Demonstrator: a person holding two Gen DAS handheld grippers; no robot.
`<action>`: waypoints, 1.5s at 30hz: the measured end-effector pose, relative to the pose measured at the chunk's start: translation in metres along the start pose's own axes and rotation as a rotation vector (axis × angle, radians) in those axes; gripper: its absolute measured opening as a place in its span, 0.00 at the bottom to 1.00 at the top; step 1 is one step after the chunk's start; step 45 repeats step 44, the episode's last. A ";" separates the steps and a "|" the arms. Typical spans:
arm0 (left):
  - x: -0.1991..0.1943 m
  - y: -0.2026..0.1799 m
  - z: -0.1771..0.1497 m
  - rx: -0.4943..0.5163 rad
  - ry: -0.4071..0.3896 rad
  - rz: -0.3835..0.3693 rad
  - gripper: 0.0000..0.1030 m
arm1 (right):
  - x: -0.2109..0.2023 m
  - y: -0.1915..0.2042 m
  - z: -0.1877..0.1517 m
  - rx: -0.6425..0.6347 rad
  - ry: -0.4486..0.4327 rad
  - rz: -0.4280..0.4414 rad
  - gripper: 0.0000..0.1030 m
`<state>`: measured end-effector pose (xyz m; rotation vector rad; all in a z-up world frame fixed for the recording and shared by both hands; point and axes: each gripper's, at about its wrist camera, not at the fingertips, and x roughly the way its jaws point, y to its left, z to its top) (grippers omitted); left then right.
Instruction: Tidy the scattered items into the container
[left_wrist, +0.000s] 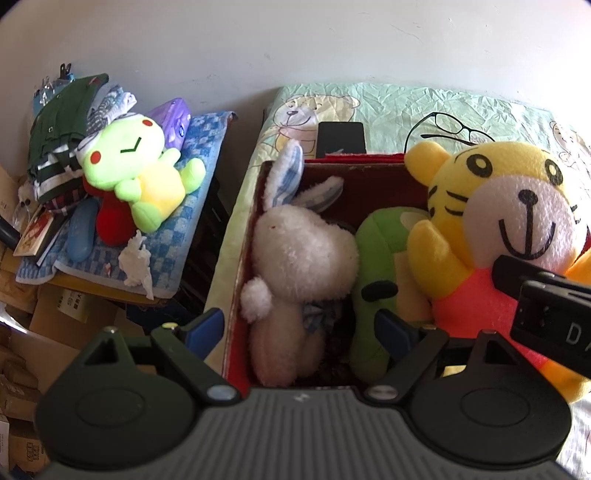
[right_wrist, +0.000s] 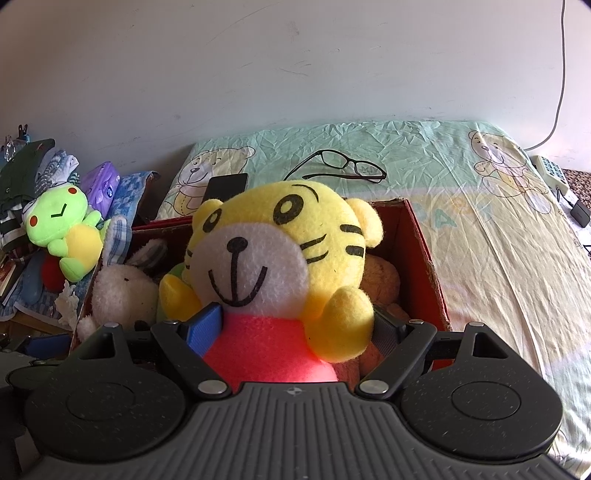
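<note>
A yellow plush tiger in a pink shirt (right_wrist: 280, 258) is being clamped at its body by the right hand-held gripper (right_wrist: 295, 328), upright above the red cardboard box (right_wrist: 424, 251) on the bed. The box is lying directly beneath it, so a straight lowering is being called for. The left hand-held gripper (left_wrist: 299, 328) is being held apart and empty over the white plush rabbit (left_wrist: 295, 258) already in the box.

Readable text is scarce.
White letters "DA", cut off by the frame edge, stand on the black right gripper body (left_wrist: 554, 325); print on the cardboard boxes (left_wrist: 74, 306) is too blurred to read.
</note>
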<state>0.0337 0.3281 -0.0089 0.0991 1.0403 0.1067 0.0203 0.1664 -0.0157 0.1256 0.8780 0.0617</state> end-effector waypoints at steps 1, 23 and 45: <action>0.000 0.000 0.000 0.000 0.001 -0.001 0.85 | 0.000 0.000 0.000 -0.001 -0.001 0.001 0.82; 0.003 0.000 0.001 -0.013 0.011 -0.018 0.85 | 0.001 0.001 0.000 -0.008 -0.001 -0.002 0.82; 0.003 0.001 0.001 -0.008 0.005 -0.022 0.85 | 0.002 0.002 -0.001 -0.008 0.000 -0.002 0.83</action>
